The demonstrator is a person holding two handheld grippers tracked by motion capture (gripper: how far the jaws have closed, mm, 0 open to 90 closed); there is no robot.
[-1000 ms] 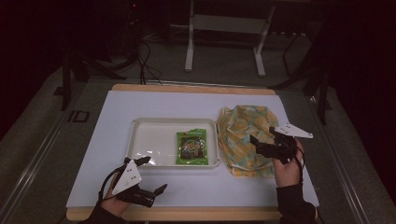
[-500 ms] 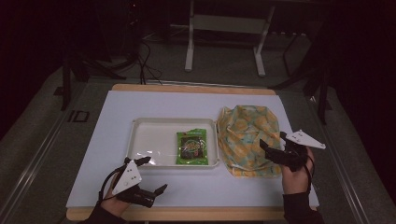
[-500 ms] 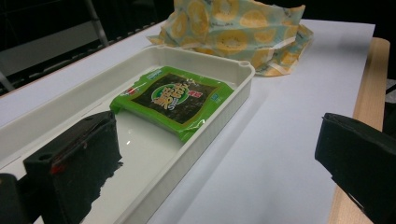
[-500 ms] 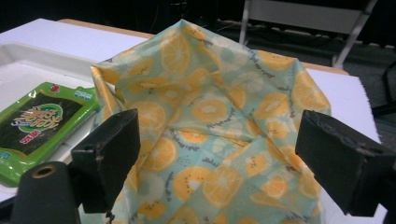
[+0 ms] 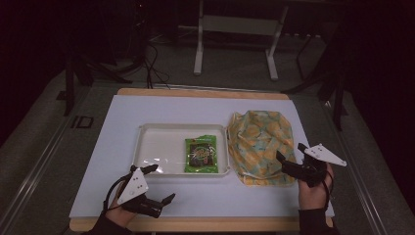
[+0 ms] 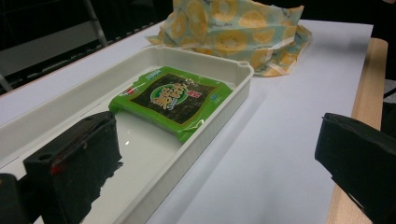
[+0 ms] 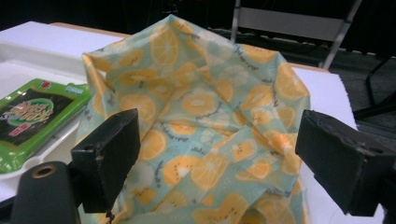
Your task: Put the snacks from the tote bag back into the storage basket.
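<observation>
A shallow white tray [image 5: 156, 147] lies mid-table with a green snack packet [image 5: 201, 154] flat in its right end. Right of it sits a crumpled cloth [image 5: 259, 144] printed with orange slices. My left gripper [image 5: 160, 182] rests near the table's front edge, just below the tray's left corner, and is open and empty. Its view looks along the tray rim [image 6: 219, 121] to the packet [image 6: 175, 95] and the cloth [image 6: 233, 28]. My right gripper [image 5: 289, 152] is open at the cloth's near right edge. In its view the cloth [image 7: 205, 102] spreads between the wide-apart jaws, with the packet [image 7: 32, 116] to the left.
A white mat [image 5: 195, 107] covers the tabletop, and a wooden edge [image 5: 195, 224] shows at the front. Bare mat lies between the tray and that edge. Metal stand legs [image 5: 235, 44] stand on the dark floor beyond the table.
My right gripper has drawn back toward the front and slightly right, from over the cloth to its near right edge. The left gripper, tray, packet and cloth have stayed put.
</observation>
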